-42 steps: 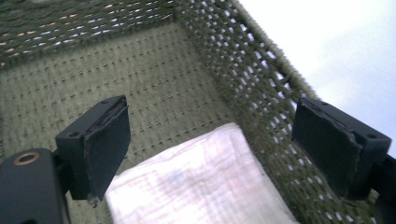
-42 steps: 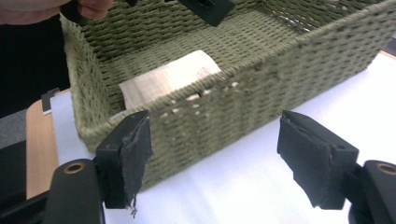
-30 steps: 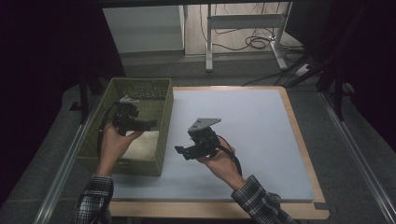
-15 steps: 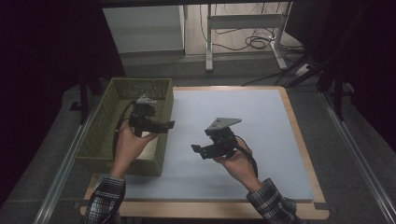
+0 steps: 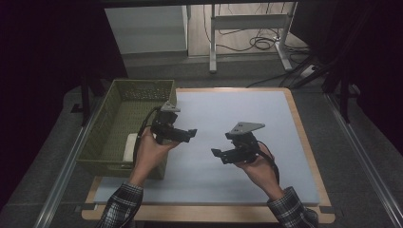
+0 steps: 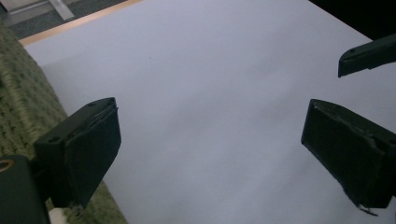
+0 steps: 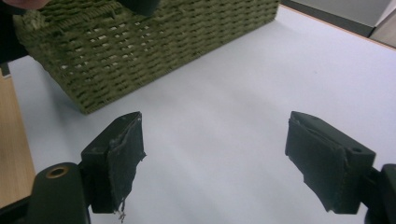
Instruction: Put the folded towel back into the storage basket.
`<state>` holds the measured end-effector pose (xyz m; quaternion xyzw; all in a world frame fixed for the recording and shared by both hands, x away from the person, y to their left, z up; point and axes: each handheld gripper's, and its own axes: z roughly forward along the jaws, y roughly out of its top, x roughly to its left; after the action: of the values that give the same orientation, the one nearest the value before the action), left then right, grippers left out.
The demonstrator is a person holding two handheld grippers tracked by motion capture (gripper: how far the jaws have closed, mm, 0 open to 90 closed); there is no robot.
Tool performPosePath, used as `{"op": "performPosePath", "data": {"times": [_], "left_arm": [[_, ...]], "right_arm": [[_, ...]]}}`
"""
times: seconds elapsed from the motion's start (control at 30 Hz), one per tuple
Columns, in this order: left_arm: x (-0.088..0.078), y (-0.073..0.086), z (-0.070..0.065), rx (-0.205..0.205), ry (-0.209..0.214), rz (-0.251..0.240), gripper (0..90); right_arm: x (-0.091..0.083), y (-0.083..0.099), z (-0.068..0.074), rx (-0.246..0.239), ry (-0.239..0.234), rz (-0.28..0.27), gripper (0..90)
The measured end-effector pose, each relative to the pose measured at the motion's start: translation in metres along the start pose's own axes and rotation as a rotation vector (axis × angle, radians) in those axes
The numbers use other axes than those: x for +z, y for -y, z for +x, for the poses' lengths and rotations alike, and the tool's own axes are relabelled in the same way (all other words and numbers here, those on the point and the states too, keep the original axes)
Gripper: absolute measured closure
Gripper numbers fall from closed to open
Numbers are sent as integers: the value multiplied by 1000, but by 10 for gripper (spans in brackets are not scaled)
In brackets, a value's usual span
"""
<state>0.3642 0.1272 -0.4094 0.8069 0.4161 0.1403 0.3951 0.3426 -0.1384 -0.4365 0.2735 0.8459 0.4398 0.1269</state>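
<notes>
Basket (image 5: pixel 124 124), green and woven, sits at the left edge of the pale mat (image 5: pixel 266 118), its long axis running from the near side of the table to the far side. No label, brand or writing can be read on it. A pale object (image 5: pixel 128 147) lies in its near end; its identity cannot be told.

Left gripper (image 5: pixel 189 135) is held just beside the basket's right wall, above the mat, pointing right. Its jaws have just been opening and stand wide with nothing between them.

Right gripper (image 5: pixel 217 155) is held over the middle of the mat, well apart from the basket, pointing left toward it. Its jaws are likewise spread and empty. The two grippers face each other.
</notes>
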Motion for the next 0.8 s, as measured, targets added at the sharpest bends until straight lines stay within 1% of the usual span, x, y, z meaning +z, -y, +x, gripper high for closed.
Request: {"op": "performPosePath", "data": {"times": [0.1, 0.23, 0.27, 0.3, 0.33, 0.37, 0.43, 0.6, 0.67, 0.73, 0.77, 0.8], "left_arm": [[5, 0, -6, 6, 13, -3, 47], [12, 0, -15, 12, 18, -13, 41], [12, 0, -15, 12, 18, -13, 40], [15, 0, -20, 15, 22, -21, 40], [15, 0, -20, 15, 22, -21, 38], [18, 0, -25, 27, 16, -19, 37], [21, 0, -31, 37, 11, -18, 35], [28, 2, -45, 53, 29, -28, 31], [31, 3, -49, 56, 39, -32, 31], [32, 4, -51, 55, 43, -34, 30], [35, 6, -54, 61, 50, -32, 30], [37, 7, -57, 64, 51, -32, 30]], "right_arm": [[-6, 6, -5, 4, 11, 2, 195], [-14, 13, -11, 16, 24, 6, 187], [-14, 13, -11, 16, 24, 6, 187], [-18, 17, -14, 21, 34, 6, 181], [-20, 18, -15, 21, 36, 9, 177], [-22, 20, -17, 21, 39, 10, 173], [-26, 23, -19, 23, 47, 11, 166], [-36, 33, -25, 34, 56, 6, 155], [-40, 38, -28, 36, 69, 9, 151], [-42, 40, -29, 40, 70, 7, 148], [-46, 46, -32, 44, 74, 11, 143], [-46, 47, -32, 46, 75, 11, 141]]}}
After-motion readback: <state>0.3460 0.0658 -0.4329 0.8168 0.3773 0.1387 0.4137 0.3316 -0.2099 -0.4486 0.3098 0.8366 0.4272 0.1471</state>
